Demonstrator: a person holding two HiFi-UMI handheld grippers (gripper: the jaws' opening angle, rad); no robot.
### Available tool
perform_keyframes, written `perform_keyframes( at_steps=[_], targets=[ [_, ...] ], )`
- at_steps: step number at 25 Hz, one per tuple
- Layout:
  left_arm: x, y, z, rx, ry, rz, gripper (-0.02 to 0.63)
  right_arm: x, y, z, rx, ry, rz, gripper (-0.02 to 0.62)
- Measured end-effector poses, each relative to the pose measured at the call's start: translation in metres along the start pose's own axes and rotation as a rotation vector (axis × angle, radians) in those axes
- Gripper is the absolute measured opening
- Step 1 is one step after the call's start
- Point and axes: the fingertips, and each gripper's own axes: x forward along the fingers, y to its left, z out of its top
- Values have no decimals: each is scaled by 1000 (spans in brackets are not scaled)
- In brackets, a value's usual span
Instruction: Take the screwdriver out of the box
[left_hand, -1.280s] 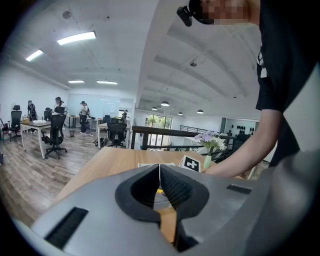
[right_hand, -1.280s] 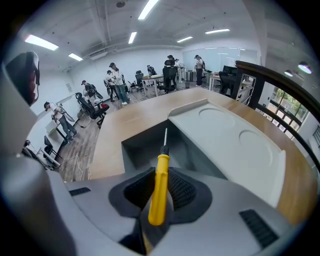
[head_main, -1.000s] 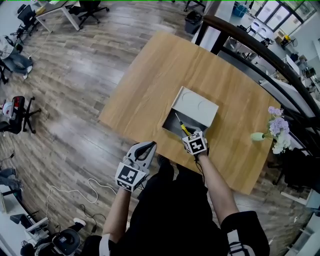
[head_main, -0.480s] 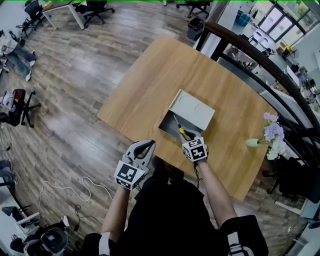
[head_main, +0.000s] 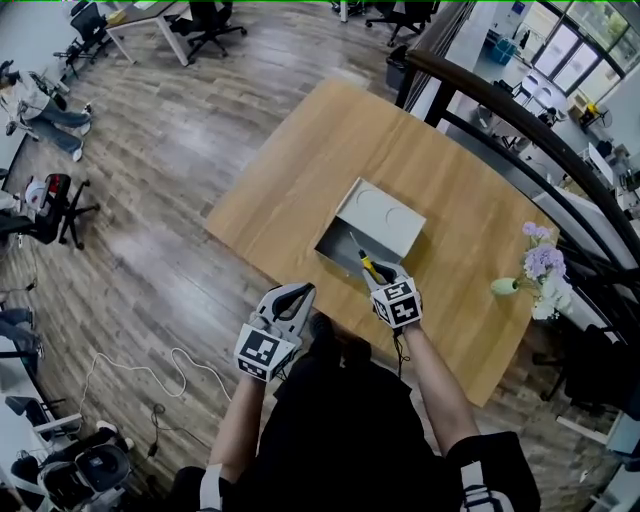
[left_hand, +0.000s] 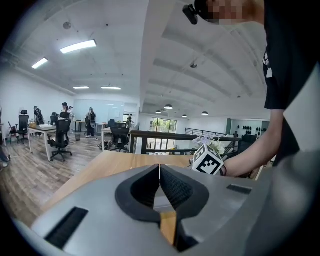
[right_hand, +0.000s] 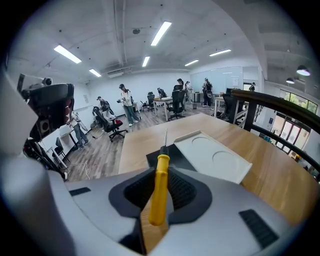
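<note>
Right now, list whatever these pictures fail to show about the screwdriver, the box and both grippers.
- Inside of the box: head view, dark and too small; right gripper view, the right gripper covers its near part.
- Tip of the screwdriver: too small in both views to tell its type, or whether it is clear of the box.
- Below the left gripper: its own body fills the left gripper view, jaws together on nothing.

A grey box lies open on the wooden table, its dark hollow at the near left. The screwdriver slants over that hollow, yellow handle at the right gripper. The left gripper hangs left of it, off the table's near edge.
</note>
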Motion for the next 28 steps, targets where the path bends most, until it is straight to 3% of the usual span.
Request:
perform_keyframes(
  at_steps=[6, 17, 24, 28],
  targets=[
    [-9, -24, 1, 3, 1, 39, 25, -36, 6, 6, -49, -113, 46, 92],
    [-15, -67, -8, -2, 10, 89, 25, -85, 20, -5, -152, -182, 110, 92],
    [-25, -93, -21, -1, 16, 119, 25, -119, 38, -12, -130, -307, 190, 92],
    [-29, -103, -24, -2, 24, 129, 25, -130, 46, -18, -146, -327, 222, 92]
  ],
)
